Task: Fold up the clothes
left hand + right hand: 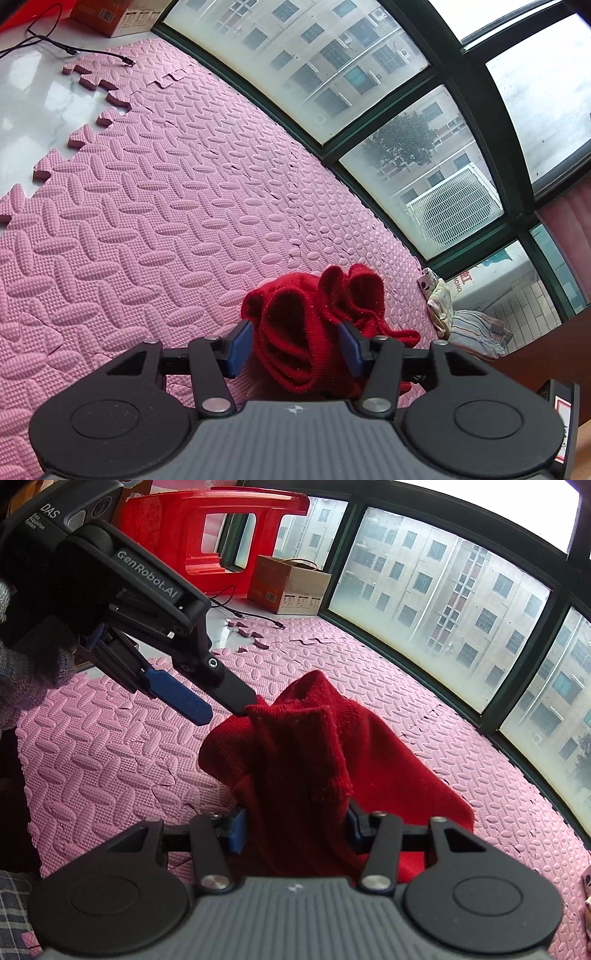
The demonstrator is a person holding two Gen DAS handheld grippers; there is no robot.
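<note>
A red knitted garment [303,314] lies bunched on the pink foam mat [147,203]. My left gripper [295,343] has its blue pads on either side of a thick bundle of it, and the cloth fills the gap. In the right wrist view the garment [314,746] stands up in a peak. There my right gripper [295,827] is shut on its near fold, which covers both pads. The left gripper [229,712] reaches in from the upper left, its tips at the garment's far corner. A gloved hand [22,686] holds it.
A window wall [443,590] runs along the mat's far edge. A cardboard box [291,587], a red plastic stool [207,531] and a black cable [74,50] sit on the bare floor beyond the mat. More clothes [472,328] lie at the right.
</note>
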